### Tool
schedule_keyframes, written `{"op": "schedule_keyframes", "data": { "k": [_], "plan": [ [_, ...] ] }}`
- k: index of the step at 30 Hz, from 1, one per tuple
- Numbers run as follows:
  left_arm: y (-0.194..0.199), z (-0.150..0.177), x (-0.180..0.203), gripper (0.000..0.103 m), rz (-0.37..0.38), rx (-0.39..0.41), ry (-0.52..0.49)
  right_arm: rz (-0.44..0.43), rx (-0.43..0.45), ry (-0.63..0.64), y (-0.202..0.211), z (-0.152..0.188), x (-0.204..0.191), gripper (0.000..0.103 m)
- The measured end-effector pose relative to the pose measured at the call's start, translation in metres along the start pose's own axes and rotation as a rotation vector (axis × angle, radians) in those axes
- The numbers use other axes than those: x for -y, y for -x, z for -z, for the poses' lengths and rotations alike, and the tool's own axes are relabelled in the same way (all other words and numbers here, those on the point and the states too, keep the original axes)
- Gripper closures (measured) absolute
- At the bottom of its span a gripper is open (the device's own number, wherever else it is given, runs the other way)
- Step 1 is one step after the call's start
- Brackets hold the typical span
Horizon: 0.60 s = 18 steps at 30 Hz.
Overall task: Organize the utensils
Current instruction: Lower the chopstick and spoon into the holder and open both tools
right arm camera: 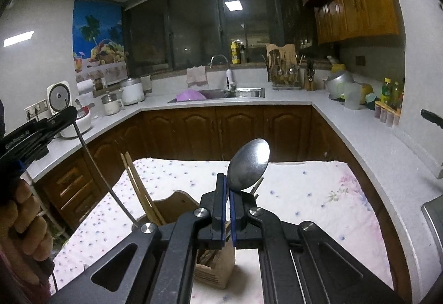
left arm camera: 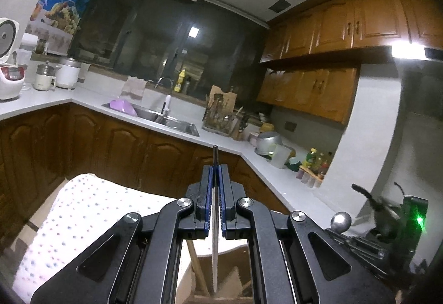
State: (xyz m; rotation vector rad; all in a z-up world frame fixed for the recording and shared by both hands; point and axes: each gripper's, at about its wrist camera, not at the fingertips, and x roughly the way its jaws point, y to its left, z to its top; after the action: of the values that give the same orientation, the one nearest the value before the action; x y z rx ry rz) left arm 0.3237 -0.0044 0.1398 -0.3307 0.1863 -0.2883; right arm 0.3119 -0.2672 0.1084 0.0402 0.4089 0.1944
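Spoon (right arm camera: 250, 164) sits clamped bowl-up in our right gripper (right arm camera: 229, 203), directly above the wooden holder (right arm camera: 177, 204) on the table (right arm camera: 318, 193). Our left gripper (left arm camera: 215, 187) pinches a thin metal utensil (left arm camera: 215, 156), so we lower each slowly, handle-first, into separate slots.

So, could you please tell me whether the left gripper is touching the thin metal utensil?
Touching. In the left wrist view the left gripper has its blue pads pressed against both sides of the thin metal utensil, whose tip pokes out above them.
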Motion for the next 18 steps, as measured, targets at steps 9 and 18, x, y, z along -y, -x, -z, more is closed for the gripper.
{"op": "schedule_keyframes", "data": {
  "k": [9,18],
  "plan": [
    [-0.017,0.029,-0.005,0.099,-0.02,-0.05,-0.007,-0.014,-0.067,0.003,-0.023,0.021,-0.006,0.101],
    [-0.032,0.052,-0.014,0.099,-0.038,-0.115,-0.018,-0.034,-0.127,-0.009,-0.037,0.035,-0.01,0.101]
  ]
}}
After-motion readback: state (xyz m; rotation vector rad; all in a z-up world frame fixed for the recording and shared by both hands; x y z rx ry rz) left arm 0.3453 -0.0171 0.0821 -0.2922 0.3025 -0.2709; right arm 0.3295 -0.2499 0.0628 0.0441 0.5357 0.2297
